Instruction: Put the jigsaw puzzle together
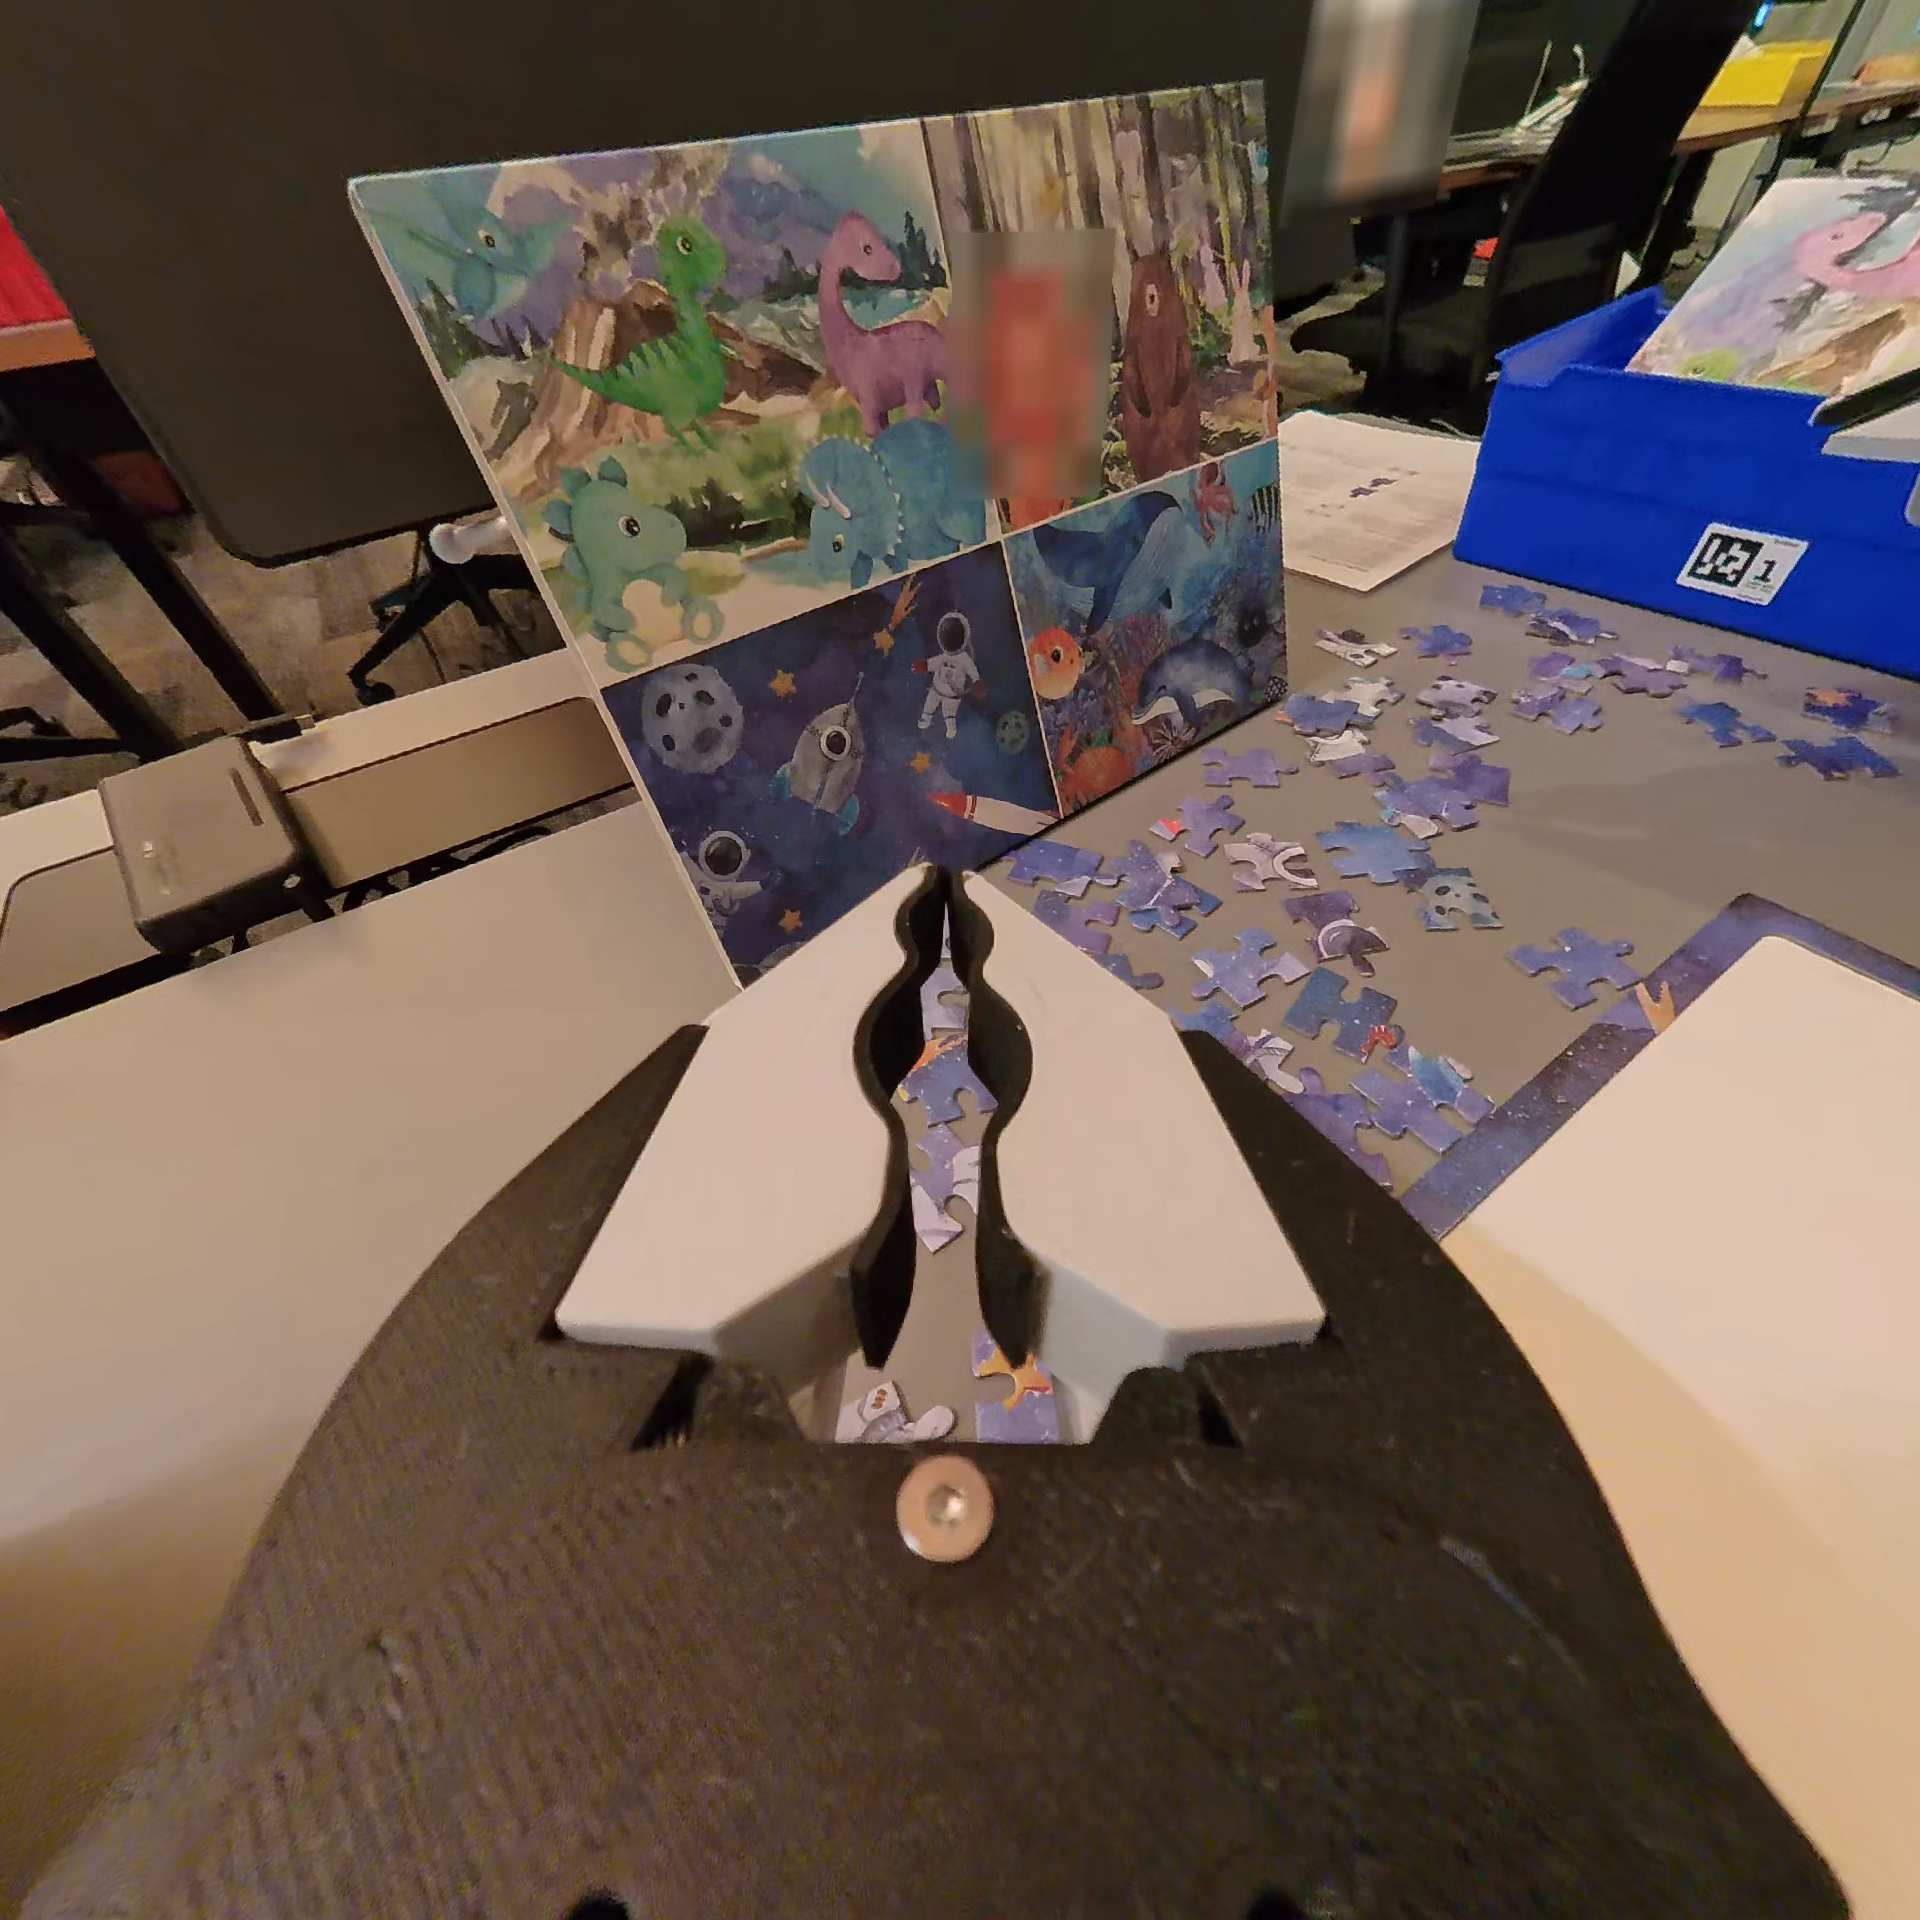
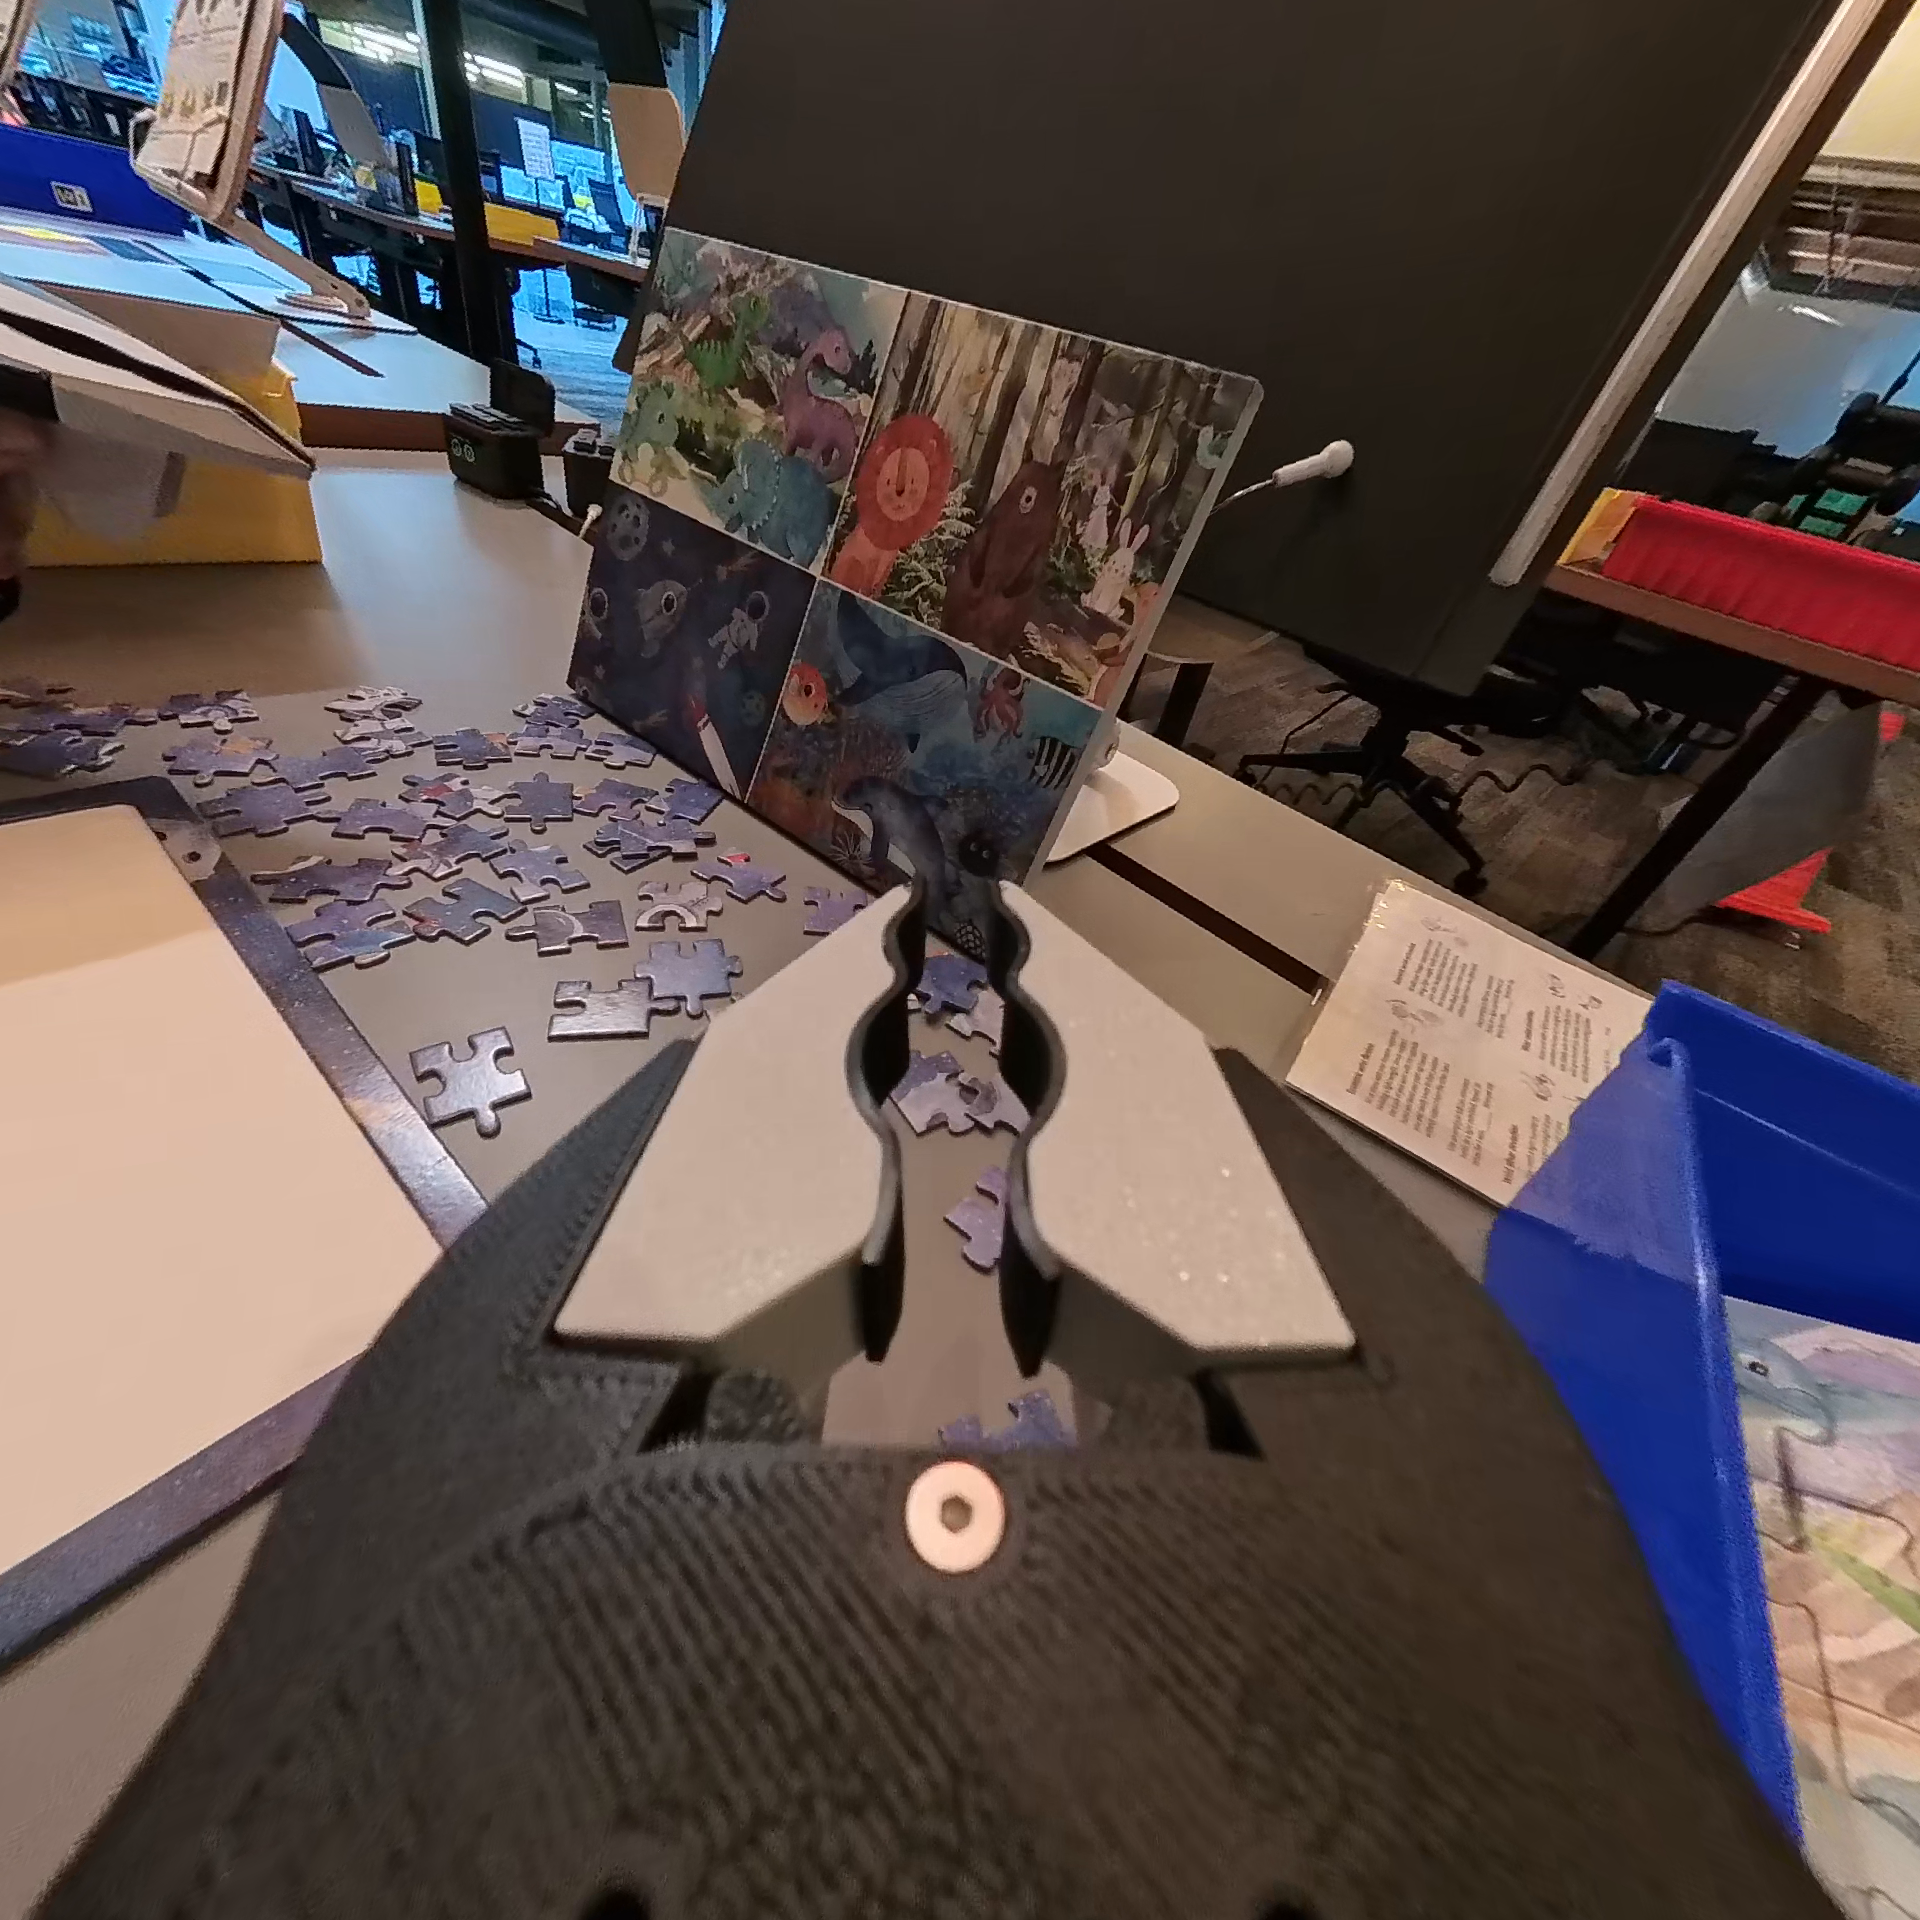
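Left claw [image 1: 948,894]: tips nearly touching, empty. Right claw [image 2: 961,914]: narrow, empty. Pieces [image 1: 1351,862]: loose on bench [image 2: 468,613] beside empty tray [image 2: 332,1049]. Risk: overlapping pieces lift together or skid.

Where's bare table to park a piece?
Bare: the puzzle tray's pale inner board; grey strip between the instruction sheet and the picture board. Crowded: loose pieces between tray and board, some under both tongs.
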`<state>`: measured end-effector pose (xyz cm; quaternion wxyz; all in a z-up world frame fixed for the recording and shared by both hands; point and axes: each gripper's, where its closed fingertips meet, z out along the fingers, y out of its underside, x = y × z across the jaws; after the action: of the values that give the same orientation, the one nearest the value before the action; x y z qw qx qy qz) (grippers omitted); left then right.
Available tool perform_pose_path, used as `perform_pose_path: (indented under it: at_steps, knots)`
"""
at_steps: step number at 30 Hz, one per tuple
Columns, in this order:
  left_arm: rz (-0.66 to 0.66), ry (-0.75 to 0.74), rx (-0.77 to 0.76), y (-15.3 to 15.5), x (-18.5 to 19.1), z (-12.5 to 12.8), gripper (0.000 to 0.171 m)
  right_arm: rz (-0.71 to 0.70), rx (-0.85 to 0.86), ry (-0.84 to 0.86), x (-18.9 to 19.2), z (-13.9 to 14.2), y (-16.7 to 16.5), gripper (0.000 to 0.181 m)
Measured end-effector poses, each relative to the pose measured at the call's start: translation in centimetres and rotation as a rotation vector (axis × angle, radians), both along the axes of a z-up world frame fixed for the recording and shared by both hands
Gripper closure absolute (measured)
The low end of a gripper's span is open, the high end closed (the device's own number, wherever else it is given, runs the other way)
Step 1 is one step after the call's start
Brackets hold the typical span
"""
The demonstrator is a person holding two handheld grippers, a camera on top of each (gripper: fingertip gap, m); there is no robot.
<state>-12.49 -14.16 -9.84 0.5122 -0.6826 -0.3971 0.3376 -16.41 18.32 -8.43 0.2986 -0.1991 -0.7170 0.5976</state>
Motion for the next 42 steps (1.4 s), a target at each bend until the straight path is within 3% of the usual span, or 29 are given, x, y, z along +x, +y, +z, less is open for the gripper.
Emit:
perform_pose_path:
  at_steps: [20, 27, 34, 36, 38, 42]
  knots:
    - [-0.026, -0.028, -0.040, 1.1, 0.0, -0.9, 0.171, 0.007, 0.014, -0.008, 0.0, -0.3, -0.4, 0.173]
    - [0.064, 0.180, -0.058, 0.2, 0.8, 2.8, 0.171, 0.013, 0.019, -0.013, 0.0, -0.5, -0.6, 0.173]
    - [0.068, 0.212, -0.063, 0.2, 1.0, 3.3, 0.171, 0.006, 0.003, -0.018, -0.1, -0.4, -0.4, 0.173]
    - [0.094, 0.305, -0.069, 0.0, 1.8, 4.8, 0.171, -0.024, -0.046, 0.011, 0.0, 0.9, 0.2, 0.175]
    - [0.124, 0.411, -0.087, -0.1, 2.7, 6.5, 0.171, -0.039, -0.156, 0.101, 1.0, 3.8, 1.0, 0.177]
    - [0.118, 0.523, -0.066, 0.5, 4.0, 8.1, 0.171, -0.051, -0.240, 0.184, 2.6, 7.4, 2.2, 0.174]
